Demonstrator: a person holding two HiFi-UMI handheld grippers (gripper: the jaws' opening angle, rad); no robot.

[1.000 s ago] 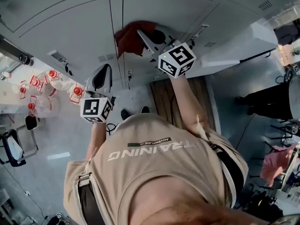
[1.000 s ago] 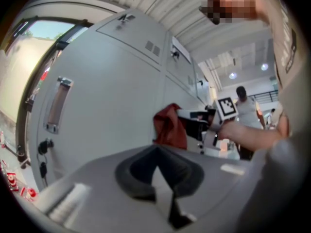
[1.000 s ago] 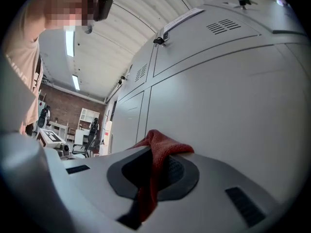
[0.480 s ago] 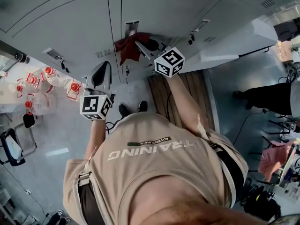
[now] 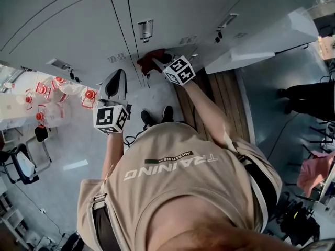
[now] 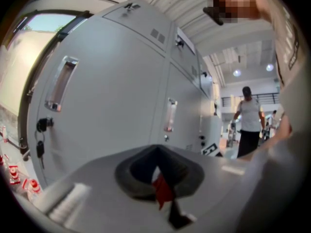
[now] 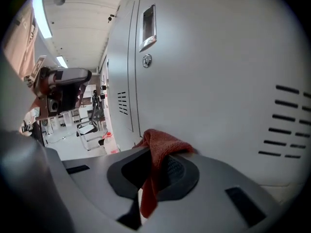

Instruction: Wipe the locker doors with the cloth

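The locker doors (image 5: 78, 30) are shut, and clear red-capped bottles (image 5: 57, 95) cluster at the left. The right gripper (image 7: 155, 178) is clamped on the crumpled red cloth (image 7: 163, 142), pressing it low against a door. The left gripper (image 6: 158, 178) hangs back with its jaws together.

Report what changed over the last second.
The right gripper, shut on the red cloth, dragged it down the locker door, from around the handle toward the door's bottom edge. Nothing was grabbed or released. The left gripper stayed off the lockers, idle.
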